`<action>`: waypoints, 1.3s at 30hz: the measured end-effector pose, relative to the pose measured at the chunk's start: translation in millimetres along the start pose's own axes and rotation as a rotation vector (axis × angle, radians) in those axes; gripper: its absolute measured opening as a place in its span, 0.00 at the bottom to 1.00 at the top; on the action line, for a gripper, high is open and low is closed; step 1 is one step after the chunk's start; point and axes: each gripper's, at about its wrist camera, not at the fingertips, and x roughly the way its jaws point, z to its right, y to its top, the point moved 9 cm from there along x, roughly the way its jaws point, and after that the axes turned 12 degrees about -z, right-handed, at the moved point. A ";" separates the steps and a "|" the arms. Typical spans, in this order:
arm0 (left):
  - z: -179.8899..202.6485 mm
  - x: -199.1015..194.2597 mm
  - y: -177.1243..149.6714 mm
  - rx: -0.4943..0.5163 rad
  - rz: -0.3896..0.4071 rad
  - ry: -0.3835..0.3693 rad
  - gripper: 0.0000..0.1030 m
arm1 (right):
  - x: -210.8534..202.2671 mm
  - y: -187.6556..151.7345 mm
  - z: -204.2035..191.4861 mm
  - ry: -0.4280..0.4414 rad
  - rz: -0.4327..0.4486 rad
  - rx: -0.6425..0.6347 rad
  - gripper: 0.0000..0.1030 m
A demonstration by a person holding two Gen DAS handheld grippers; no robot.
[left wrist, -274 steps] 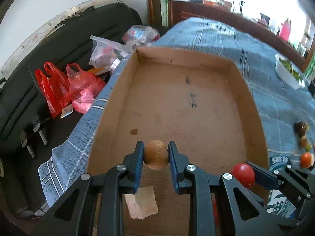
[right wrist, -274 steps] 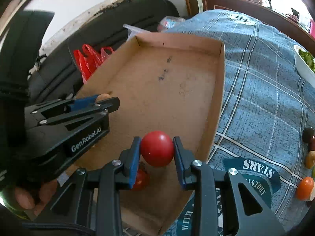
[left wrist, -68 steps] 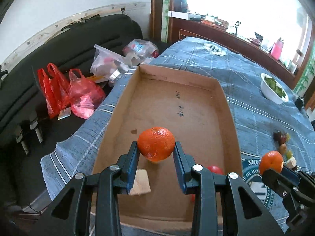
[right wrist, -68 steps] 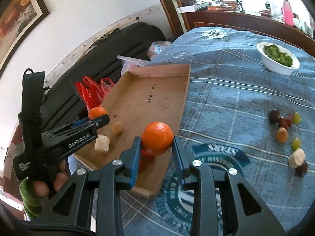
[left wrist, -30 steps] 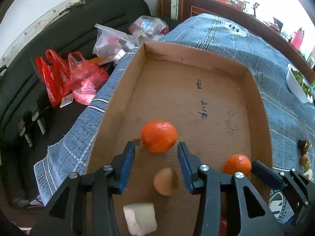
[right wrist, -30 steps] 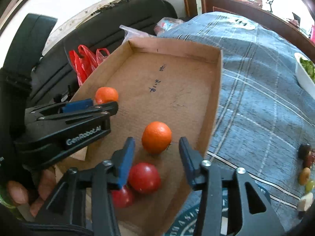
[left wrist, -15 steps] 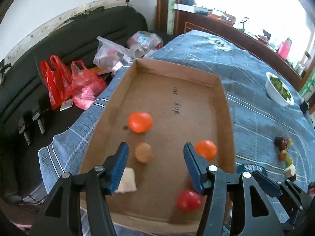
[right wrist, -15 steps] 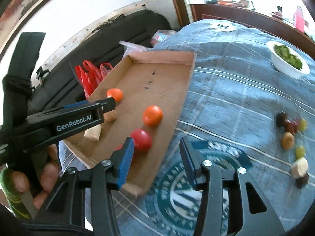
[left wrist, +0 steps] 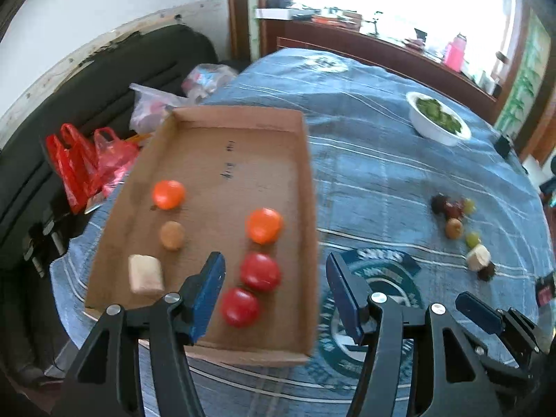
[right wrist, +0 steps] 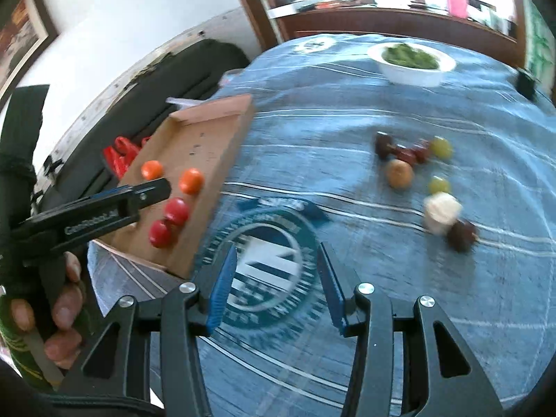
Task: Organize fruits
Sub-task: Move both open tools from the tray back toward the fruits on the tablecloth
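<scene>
A shallow cardboard box [left wrist: 305,180] [right wrist: 229,149] lies on the blue tablecloth. Inside it sit two oranges [left wrist: 168,194] [left wrist: 264,226], two red tomatoes [left wrist: 260,271] [left wrist: 240,307], a small brown fruit [left wrist: 172,234] and a pale chunk [left wrist: 145,274]. A loose pile of small fruits [right wrist: 413,160] [left wrist: 455,215] lies on the cloth to the right, with a pale chunk [right wrist: 441,212] beside a dark fruit [right wrist: 460,234]. My left gripper [left wrist: 274,295] hangs open above the box's near right corner. My right gripper [right wrist: 274,285] stands open over the cloth's round emblem, holding nothing.
A white bowl of greens [left wrist: 438,120] [right wrist: 411,60] stands at the far side of the table. Red plastic bags [left wrist: 83,160] and a clear bag [left wrist: 153,107] lie on the black sofa left of the table. A hand [right wrist: 59,312] grips the left tool.
Both grippers have let go of their oranges, which now rest in the box. Both have pulled back and swung right, towards the loose fruit on the cloth.
</scene>
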 end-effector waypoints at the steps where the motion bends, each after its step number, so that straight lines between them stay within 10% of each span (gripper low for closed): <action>1: 5.1 -0.1 -1.5 0.012 -0.002 -0.005 0.58 | -3.2 -3.2 7.7 -0.009 0.003 0.013 0.48; 22: 90.0 5.4 -23.1 0.162 -0.040 -0.065 0.59 | -27.4 -44.3 110.0 -0.086 0.023 0.187 0.48; 39: 128.4 30.8 -3.3 0.198 -0.079 -0.126 0.59 | -4.1 19.0 128.3 -0.141 0.025 0.121 0.49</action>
